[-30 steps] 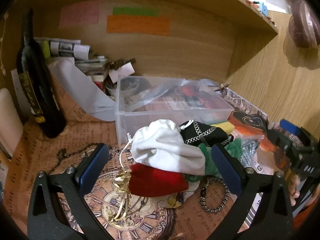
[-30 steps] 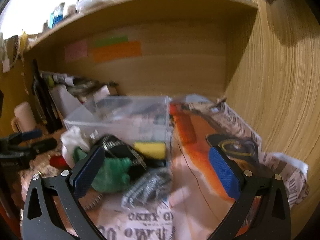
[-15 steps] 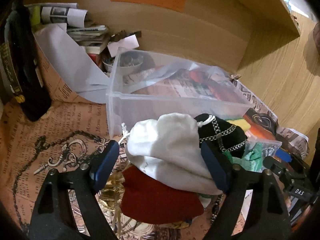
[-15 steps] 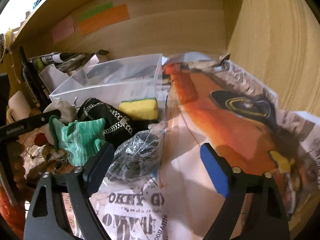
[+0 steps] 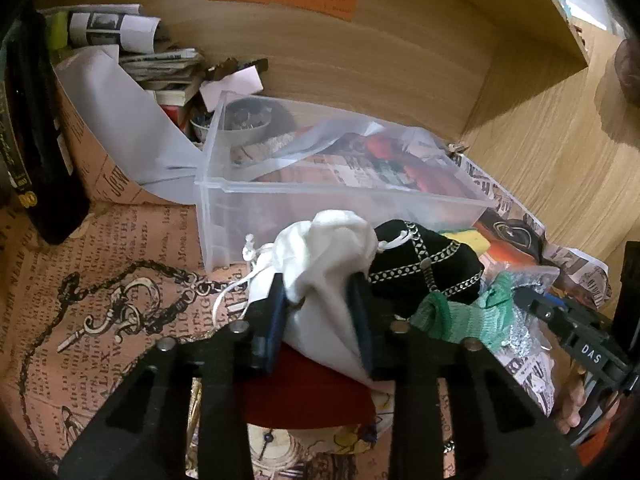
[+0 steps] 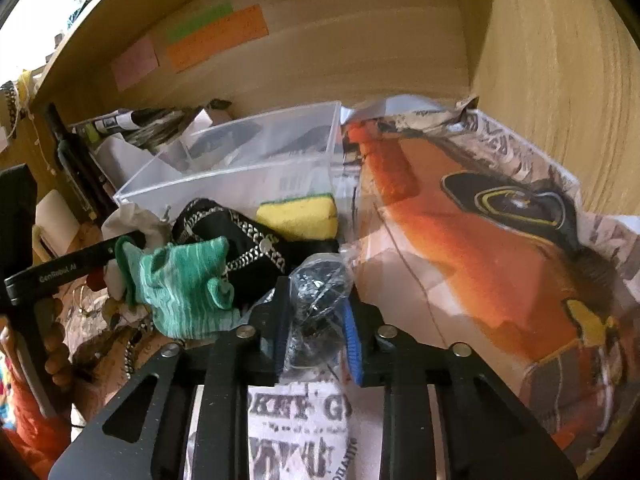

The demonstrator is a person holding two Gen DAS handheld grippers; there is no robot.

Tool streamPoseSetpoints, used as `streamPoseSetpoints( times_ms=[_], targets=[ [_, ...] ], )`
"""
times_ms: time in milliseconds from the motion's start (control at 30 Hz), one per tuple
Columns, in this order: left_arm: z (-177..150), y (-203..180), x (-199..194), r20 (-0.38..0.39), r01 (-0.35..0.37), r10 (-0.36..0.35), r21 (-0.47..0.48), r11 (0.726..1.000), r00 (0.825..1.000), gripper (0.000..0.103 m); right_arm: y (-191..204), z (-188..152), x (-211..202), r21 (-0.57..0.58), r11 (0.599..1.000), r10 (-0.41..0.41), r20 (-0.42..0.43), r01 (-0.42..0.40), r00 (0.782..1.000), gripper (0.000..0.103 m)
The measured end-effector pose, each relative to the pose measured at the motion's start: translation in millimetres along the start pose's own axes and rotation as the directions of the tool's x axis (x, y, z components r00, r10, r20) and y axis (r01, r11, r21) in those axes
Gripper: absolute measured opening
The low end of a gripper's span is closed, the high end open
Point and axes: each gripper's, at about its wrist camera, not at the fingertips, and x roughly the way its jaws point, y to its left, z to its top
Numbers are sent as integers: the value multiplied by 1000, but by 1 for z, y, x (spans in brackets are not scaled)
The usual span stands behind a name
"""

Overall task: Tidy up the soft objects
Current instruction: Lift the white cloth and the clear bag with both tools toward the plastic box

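My left gripper is shut on a white drawstring pouch that lies on a red pouch. Beside it sit a black pouch with silver chain trim, a green knit cloth and a yellow sponge. My right gripper is shut on a clear bag of dark metallic scrubber. The green cloth, black pouch and yellow sponge lie just left of it. A clear plastic bin stands behind the pile; it also shows in the right wrist view.
A dark bottle stands at far left, with rolled papers and books behind it. Wooden walls close the back and right. Printed paper covers the desk. A small bowl sits behind the bin.
Both grippers moved forward and closed: the left on the white pouch, the right on the bag of scrubber. Both were open half a second ago.
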Motion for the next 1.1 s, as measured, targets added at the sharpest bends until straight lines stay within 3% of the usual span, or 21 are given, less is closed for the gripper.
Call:
streamPoseSetpoints(
  times_ms=[367,767,967,1100],
  targets=[
    [12,-3,-38,117,5,-8,27,1000,993,24,3,23,-29,-19,1000,-18,125,20,992,16],
    [50,-7,-70,242,14,-27,54,998,970,24,27,71,-49,-97,995,38,281,-11,959,16],
    [72,-11,-71,278,-15,-8,83,996,961,24,43,95,-44,-141,990,59,324,-13,944,16],
    [84,-12,-64,294,-69,41,85,994,955,25,53,108,-33,-162,987,76,326,-23,942,16]
  ],
)
